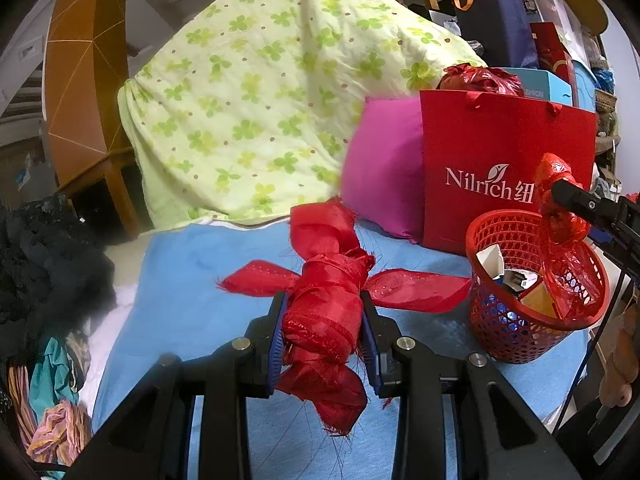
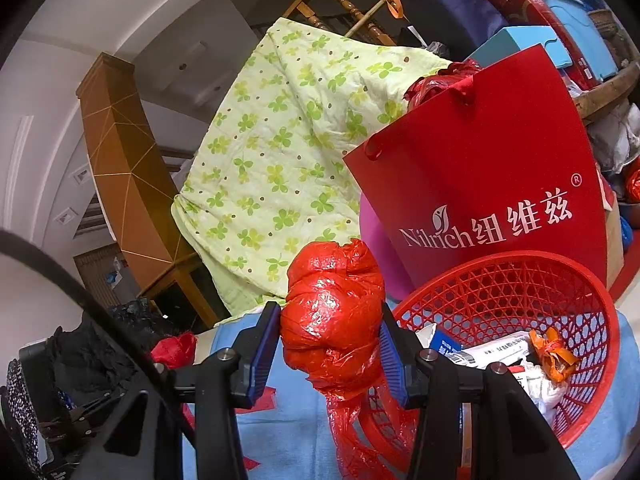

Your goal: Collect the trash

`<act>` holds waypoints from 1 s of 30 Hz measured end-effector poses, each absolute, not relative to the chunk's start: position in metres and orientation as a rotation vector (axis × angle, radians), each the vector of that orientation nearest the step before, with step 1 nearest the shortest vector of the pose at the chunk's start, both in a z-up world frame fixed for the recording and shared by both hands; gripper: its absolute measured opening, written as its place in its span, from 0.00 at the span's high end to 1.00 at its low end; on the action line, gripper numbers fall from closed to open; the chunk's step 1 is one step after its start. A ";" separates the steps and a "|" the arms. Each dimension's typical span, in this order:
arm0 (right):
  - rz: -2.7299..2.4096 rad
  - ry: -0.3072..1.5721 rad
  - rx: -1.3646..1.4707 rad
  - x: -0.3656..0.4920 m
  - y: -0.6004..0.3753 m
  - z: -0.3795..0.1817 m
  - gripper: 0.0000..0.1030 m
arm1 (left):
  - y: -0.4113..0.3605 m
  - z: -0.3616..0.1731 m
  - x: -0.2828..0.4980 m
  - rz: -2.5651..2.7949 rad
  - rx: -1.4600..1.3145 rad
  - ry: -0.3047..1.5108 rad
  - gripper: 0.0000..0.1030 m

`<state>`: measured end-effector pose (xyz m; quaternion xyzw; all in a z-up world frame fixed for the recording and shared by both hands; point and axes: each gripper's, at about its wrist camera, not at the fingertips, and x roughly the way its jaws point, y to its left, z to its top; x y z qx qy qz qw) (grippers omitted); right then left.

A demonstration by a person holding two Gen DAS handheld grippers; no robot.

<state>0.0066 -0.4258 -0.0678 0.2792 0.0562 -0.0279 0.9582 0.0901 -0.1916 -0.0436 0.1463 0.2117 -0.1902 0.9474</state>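
My left gripper (image 1: 325, 320) is shut on a knotted red cloth ribbon (image 1: 326, 300) above the blue sheet (image 1: 200, 264). A red mesh basket (image 1: 500, 328) stands to its right with paper and carton scraps inside. My right gripper (image 2: 330, 336) is shut on a balled red plastic bag (image 2: 332, 316), held just left of the basket's rim (image 2: 520, 264); the bag's tail hangs over the rim. In the left wrist view the right gripper's finger and the bag (image 1: 558, 196) are above the basket's right side.
A red Nilrich paper bag (image 1: 500, 168) stands behind the basket, beside a magenta pillow (image 1: 384, 176) and a green clover quilt (image 1: 256, 92). Dark clothes (image 1: 44, 264) lie at the left. Stacked boxes and bags (image 1: 548, 44) crowd the far right.
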 end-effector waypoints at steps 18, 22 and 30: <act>-0.067 0.101 0.594 -0.003 -0.429 -0.068 0.51 | -0.204 -0.040 0.082 -0.423 0.328 0.416 0.66; -0.074 0.096 0.598 -0.007 -0.427 -0.069 0.51 | -0.207 -0.039 0.081 -0.431 0.331 0.415 0.66; -0.086 0.089 0.611 -0.015 -0.429 -0.070 0.51 | -0.214 -0.041 0.078 -0.450 0.341 0.417 0.66</act>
